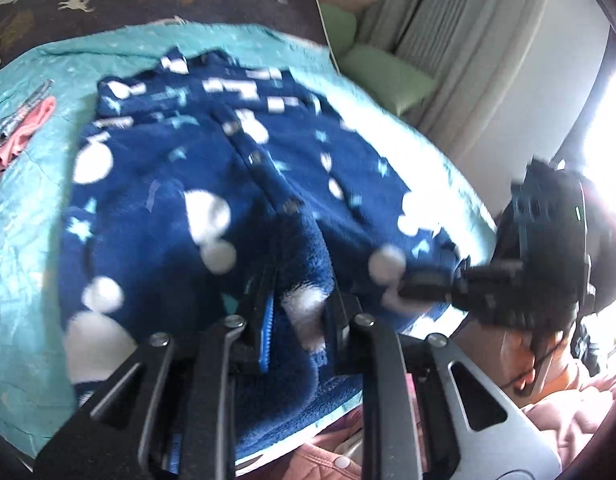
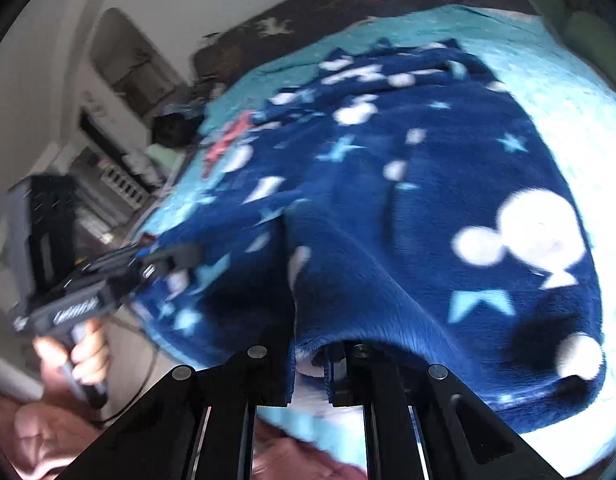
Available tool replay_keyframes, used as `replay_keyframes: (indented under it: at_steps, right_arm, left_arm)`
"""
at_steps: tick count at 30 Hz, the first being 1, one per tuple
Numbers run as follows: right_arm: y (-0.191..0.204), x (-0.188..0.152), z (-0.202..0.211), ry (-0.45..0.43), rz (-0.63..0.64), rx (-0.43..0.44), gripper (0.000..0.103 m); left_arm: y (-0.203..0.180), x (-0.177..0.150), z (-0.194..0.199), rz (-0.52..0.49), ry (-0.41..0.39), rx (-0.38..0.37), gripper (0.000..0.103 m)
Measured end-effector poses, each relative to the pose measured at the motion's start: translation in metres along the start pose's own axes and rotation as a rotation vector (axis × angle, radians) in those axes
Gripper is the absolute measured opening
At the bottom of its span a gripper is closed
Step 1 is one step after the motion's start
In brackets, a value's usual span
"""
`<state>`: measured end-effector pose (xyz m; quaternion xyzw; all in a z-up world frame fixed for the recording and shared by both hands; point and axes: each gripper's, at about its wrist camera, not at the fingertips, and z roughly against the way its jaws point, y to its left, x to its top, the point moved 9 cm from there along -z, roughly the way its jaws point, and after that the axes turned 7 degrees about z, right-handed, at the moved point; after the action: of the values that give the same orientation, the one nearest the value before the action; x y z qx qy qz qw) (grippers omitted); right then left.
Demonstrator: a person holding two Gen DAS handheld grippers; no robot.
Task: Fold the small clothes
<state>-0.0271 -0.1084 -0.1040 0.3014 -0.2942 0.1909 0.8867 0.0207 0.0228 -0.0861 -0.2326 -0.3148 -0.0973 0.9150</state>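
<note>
Currently, bed: your teal quilt (image 1: 24, 240) covers it.
Garment: navy fleece (image 1: 156, 184) with white shapes and stars lies spread on the quilt, near hem lifted.
Left gripper (image 1: 296, 300): your fingers pinch the hem's fleece fold.
Right gripper (image 2: 310, 364): clamped on the hem edge (frames blurred).
Pink cloth (image 1: 24, 132): beside the garment.

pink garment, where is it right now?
Left wrist view, far left edge: the pink garment lies on the teal bedspread, left of the blue fleece garment.
</note>
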Motion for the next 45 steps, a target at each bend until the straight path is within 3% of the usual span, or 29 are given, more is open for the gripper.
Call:
replay_keyframes:
  at_steps: [1,5,7,9,12,16,18,21,23,27,29,30,33,36,38,45]
  right_arm:
    - [0.011,0.001,0.000,-0.002,0.027,0.028,0.010]
    - [0.056,0.000,-0.015,0.029,0.164,0.058,0.014]
    - [0.059,-0.008,-0.029,0.081,0.156,0.070,0.019]
    - [0.059,-0.024,-0.044,0.169,0.112,0.106,0.028]
    - [0.051,-0.045,-0.047,0.239,0.124,0.063,0.029]
    - [0.037,-0.056,-0.013,0.221,0.161,0.001,0.033]
    - [0.025,-0.054,0.012,0.179,0.177,-0.060,0.045]
    - [0.003,-0.046,0.051,0.090,0.153,-0.139,0.054]
    - [-0.014,-0.039,0.068,0.046,0.118,-0.190,0.057]
    - [-0.072,-0.036,0.090,0.014,-0.019,-0.354,0.063]
    - [-0.098,-0.044,0.095,0.027,-0.095,-0.388,0.063]
    - [-0.108,-0.048,0.096,0.033,-0.126,-0.395,0.063]
    - [-0.124,-0.055,0.100,0.032,-0.196,-0.399,0.063]
    - [-0.128,-0.060,0.104,0.024,-0.228,-0.372,0.063]
    - [-0.128,-0.064,0.105,0.031,-0.230,-0.363,0.063]
    - [-0.135,-0.056,0.082,0.070,-0.251,-0.320,0.067]
  left_arm:
    - [-0.001,0.004,0.003,0.004,-0.011,-0.011,0.022]
    - [-0.017,0.014,0.011,-0.019,-0.043,-0.072,0.022]
    - [-0.026,0.010,0.005,-0.056,-0.026,-0.071,0.023]
    - [-0.035,-0.001,-0.009,-0.087,0.025,-0.078,0.024]
    - [-0.041,-0.022,-0.035,-0.128,0.114,-0.063,0.025]
    - [-0.040,-0.042,-0.052,-0.122,0.191,-0.073,0.033]
    - [-0.040,-0.047,-0.051,-0.130,0.191,-0.076,0.036]
    - [-0.042,-0.052,-0.043,-0.139,0.197,-0.110,0.044]
    - [-0.040,-0.054,-0.036,-0.146,0.199,-0.106,0.044]
    - [-0.022,-0.047,-0.014,-0.110,0.145,-0.060,0.047]
    - [-0.003,-0.040,-0.003,-0.066,0.094,-0.007,0.056]
    - [0.012,-0.036,0.005,-0.031,0.057,0.040,0.062]
    - [0.057,-0.032,0.027,0.053,-0.009,0.186,0.068]
    - [0.103,-0.041,0.041,0.130,-0.003,0.333,0.070]
    - [0.122,-0.052,0.044,0.170,0.019,0.376,0.070]
    - [0.148,-0.083,0.031,0.316,0.075,0.306,0.070]
